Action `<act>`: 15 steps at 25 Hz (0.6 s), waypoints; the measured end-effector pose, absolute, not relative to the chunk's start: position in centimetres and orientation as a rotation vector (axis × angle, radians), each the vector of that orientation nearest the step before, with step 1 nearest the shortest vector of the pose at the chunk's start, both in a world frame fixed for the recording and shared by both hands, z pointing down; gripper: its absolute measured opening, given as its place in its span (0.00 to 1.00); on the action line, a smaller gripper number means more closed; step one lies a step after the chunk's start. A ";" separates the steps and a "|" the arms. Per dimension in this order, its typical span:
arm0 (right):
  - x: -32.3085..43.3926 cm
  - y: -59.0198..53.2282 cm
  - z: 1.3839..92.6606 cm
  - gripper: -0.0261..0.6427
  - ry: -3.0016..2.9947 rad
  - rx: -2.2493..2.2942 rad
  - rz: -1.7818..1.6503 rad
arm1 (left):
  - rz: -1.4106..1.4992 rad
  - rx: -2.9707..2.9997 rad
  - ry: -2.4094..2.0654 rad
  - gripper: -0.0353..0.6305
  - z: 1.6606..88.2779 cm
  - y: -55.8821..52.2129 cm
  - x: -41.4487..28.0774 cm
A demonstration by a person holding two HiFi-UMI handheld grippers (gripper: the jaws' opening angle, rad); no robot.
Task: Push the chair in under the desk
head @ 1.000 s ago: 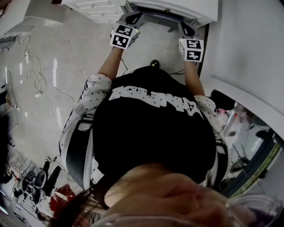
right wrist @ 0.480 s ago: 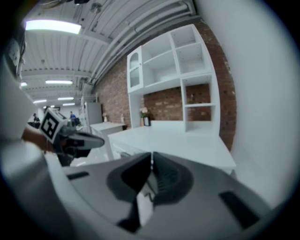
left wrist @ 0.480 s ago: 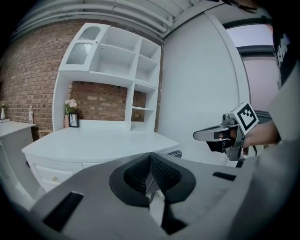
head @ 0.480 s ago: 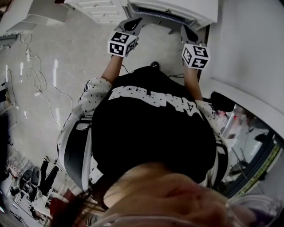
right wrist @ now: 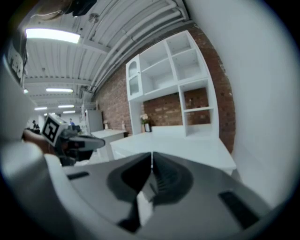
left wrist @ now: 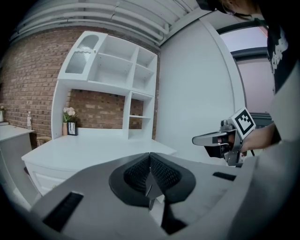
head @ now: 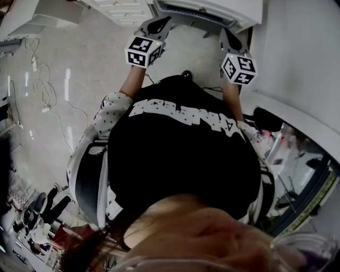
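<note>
At the top of the head view lies a white piece with a dark ribbed strip [head: 196, 11], seemingly the chair's back against the white desk [head: 119, 6]. My left gripper [head: 159, 22] and right gripper [head: 227, 36] point at its two ends, a little short of it. Both are shut with nothing between the fingers. In the left gripper view the left gripper's jaws [left wrist: 150, 180] meet in front of the white desk top [left wrist: 89, 152] with shelves [left wrist: 119, 70]; the right gripper [left wrist: 201, 139] hangs at the right. The right gripper view shows its closed jaws [right wrist: 152, 174] and the left gripper [right wrist: 96, 140].
A white curved wall [head: 297, 64] stands close on the right. Cables [head: 45, 103] trail over the pale floor at the left. A small black round part [head: 185, 74] sits on the floor below the white piece. A flower vase [left wrist: 68, 123] stands at the desk's back.
Both grippers have drawn back from the white piece toward the person and spread slightly apart. Their marker cubes have rolled a little.
</note>
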State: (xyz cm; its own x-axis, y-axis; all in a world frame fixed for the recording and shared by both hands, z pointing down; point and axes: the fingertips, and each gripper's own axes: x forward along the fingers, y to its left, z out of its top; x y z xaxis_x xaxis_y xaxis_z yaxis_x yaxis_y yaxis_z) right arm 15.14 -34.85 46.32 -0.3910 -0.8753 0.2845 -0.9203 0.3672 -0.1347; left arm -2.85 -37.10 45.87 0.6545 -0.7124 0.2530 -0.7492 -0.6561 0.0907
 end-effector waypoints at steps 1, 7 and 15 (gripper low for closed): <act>15.0 -34.8 46.1 0.09 -2.463 1.626 0.403 | 0.290 2.692 -1.195 0.11 45.6 -37.0 -2.7; 14.4 -34.6 45.6 0.08 -2.488 1.597 0.402 | 0.287 2.699 -1.183 0.11 45.4 -36.8 -2.5; 14.6 -34.7 45.4 0.08 -2.490 1.605 0.396 | 0.267 2.710 -1.178 0.11 45.1 -36.9 -2.2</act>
